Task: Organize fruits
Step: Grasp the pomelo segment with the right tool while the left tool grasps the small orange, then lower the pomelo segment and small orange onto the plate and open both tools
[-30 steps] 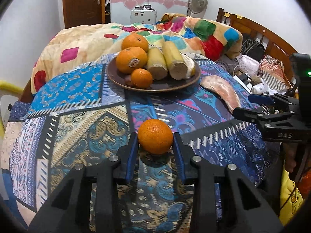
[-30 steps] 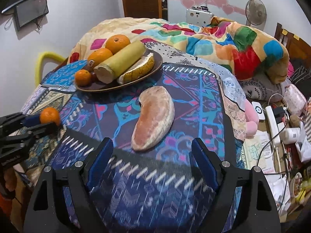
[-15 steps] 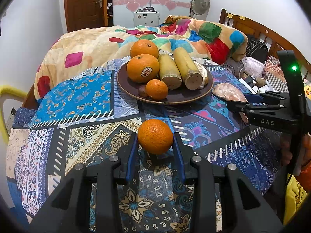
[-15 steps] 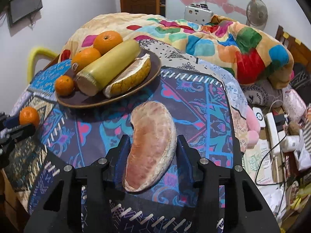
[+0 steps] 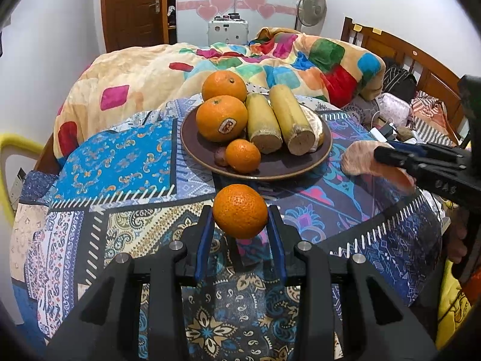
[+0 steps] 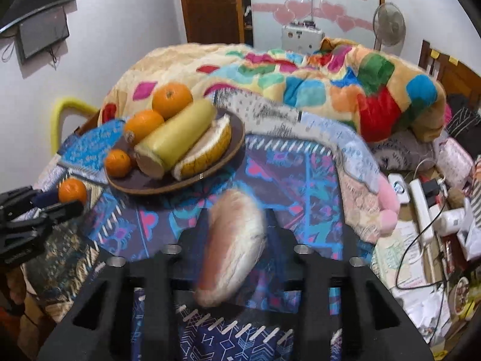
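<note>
- Left gripper is clamped on a small orange, its blue-padded fingers pressing either side of the fruit, held above the patterned blue cloth that covers the worktop
- Just beyond the held orange sits a dark brown plate on the cloth
- On the plate, from left to right: a large stickered orange with a second large orange behind it, a small mandarin at the front, two yellow peeled cylinders of fruit, and a pale peel wedge at the right edge
- Right gripper is closed around a pinkish pomelo segment, to the right of the plate; this view is motion-blurred
- Behind the worktop lies a bed with a colourful patchwork blanket
</note>
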`<state>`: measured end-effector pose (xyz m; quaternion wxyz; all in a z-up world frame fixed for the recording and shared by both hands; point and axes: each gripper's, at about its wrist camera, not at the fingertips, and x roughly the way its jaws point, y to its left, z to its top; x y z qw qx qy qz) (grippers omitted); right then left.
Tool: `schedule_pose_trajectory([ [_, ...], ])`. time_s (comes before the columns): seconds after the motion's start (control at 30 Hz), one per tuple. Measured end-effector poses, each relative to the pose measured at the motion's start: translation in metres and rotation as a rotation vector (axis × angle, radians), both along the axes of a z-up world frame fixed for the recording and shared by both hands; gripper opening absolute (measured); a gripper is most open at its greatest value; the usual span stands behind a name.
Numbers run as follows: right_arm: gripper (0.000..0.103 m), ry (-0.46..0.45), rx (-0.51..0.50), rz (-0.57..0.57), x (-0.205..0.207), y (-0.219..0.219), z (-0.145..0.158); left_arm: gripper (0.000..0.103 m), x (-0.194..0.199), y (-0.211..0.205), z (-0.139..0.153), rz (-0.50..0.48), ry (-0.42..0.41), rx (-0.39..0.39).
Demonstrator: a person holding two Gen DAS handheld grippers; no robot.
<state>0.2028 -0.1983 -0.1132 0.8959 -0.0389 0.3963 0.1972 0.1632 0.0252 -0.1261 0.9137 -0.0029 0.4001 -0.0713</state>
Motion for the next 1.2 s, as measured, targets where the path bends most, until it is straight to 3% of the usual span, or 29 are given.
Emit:
schedule_pose_trajectory([
  [0.13, 0.026, -0.002, 0.0, 0.029, -0.001, 0.005, 0.007, 0.035, 0.001, 0.001, 0.005, 0.005, -0.011, -0.004],
  [0.5, 0.029, 0.071, -0.074, 0.074, -0.009, -0.006, -0.02, 0.035, -0.002, 0.007, 0.003, 0.013, -0.005, -0.001],
  [0.7, 0.049, 0.055, -0.142, 0.115, -0.007, 0.009, -0.025, 0.035, -0.004, 0.006, 0.003, 0.013, -0.005, 0.0],
  [0.8, 0.049, 0.052, -0.181, 0.119, -0.003, 0.016, -0.035, 0.035, -0.005, 0.006, 0.003, 0.01, -0.006, 0.006],
  [0.9, 0.042, 0.061, -0.143, 0.104, 0.001, 0.011, -0.035, 0.035, -0.004, 0.007, 0.003, 0.013, -0.007, 0.006],
  [1.2, 0.041, 0.017, -0.07, 0.093, -0.005, 0.015, -0.014, 0.035, 0.004, 0.01, 0.011, 0.024, -0.027, 0.012],
])
